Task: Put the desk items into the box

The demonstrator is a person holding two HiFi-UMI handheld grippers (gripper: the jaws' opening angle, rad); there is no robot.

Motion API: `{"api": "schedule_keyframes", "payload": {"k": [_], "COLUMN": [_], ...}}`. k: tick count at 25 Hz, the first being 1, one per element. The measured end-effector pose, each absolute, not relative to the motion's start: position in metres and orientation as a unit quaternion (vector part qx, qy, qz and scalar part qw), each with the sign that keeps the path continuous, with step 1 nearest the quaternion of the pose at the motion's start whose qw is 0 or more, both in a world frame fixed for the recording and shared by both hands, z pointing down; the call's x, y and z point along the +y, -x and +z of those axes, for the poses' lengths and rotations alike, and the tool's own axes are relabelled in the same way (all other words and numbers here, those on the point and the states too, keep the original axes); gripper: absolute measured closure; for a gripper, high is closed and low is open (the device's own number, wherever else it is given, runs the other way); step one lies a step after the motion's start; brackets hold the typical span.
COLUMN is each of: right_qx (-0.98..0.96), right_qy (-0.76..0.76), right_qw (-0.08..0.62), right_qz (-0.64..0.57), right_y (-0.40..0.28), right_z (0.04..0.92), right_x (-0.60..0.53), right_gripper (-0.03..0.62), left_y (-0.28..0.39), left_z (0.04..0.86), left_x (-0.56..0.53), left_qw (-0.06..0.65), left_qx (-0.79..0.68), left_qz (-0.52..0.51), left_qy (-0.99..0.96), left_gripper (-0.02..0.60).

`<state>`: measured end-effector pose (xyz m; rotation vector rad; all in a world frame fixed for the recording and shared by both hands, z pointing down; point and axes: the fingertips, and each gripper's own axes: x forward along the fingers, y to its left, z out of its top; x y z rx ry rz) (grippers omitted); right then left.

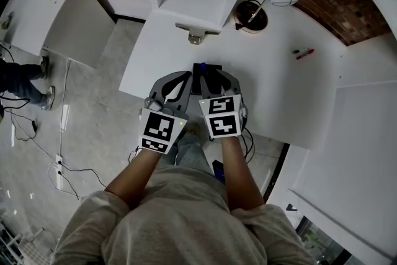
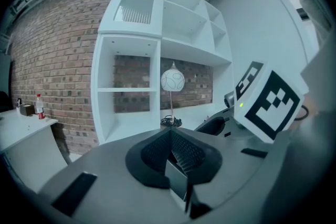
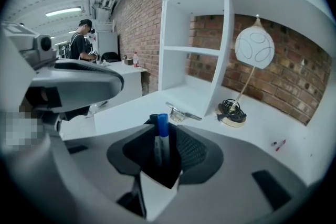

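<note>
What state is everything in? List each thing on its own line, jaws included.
left gripper: jaws shut, nothing between them.
right gripper: jaws open, two markers between them.
blue marker: capped, upright between the right gripper's jaws.
black marker: upright beside the blue one.
lamp: standing on the desk, cord coiled on its base.
red marker: lying flat on the desk.

Person's wearing a beige sweatshirt (image 1: 180,226) with the sleeves (image 1: 124,186) pushed up, plus blue jeans (image 1: 193,155). The left gripper (image 1: 184,79) and right gripper (image 1: 214,76) are both smooth grey plastic shells with black fingers (image 2: 185,150) that have a ribbed mesh texture. Each one carries a white cube (image 1: 162,129) printed with black square markers and a tiny green light (image 1: 180,123), and thin dark cables (image 1: 249,144) hang off the back.
</note>
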<state>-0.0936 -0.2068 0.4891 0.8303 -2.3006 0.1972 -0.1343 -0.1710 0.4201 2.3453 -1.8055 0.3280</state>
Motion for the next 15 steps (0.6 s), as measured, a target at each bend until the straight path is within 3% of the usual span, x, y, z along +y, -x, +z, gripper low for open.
{"api": "schedule_keyframes", "payload": {"k": [4, 8, 15], "right_qx": [-0.891, -0.891, -0.902], "right_qy": [-0.361, -0.404, -0.415], "right_qw": [0.264, 0.194, 0.087], "right_qz": [0.076, 0.071, 0.076], "right_y": [0.088, 0.075, 0.058], "right_z": [0.463, 0.432, 0.372], "right_x": [-0.21, -0.21, -0.187], "right_gripper": [0.46, 0.538, 0.571], "left_y": [0.13, 0.125, 0.116], "left_z": [0.412, 0.395, 0.358], "left_x": [-0.174, -0.175, -0.169], "left_qw": [0.075, 0.064, 0.049], "left_qx": [-0.598, -0.594, -0.59], "left_qz": [0.109, 0.1, 0.08], "left_qy": [-0.79, -0.795, -0.802], "left_gripper": [0.577, 0.577, 0.577]}}
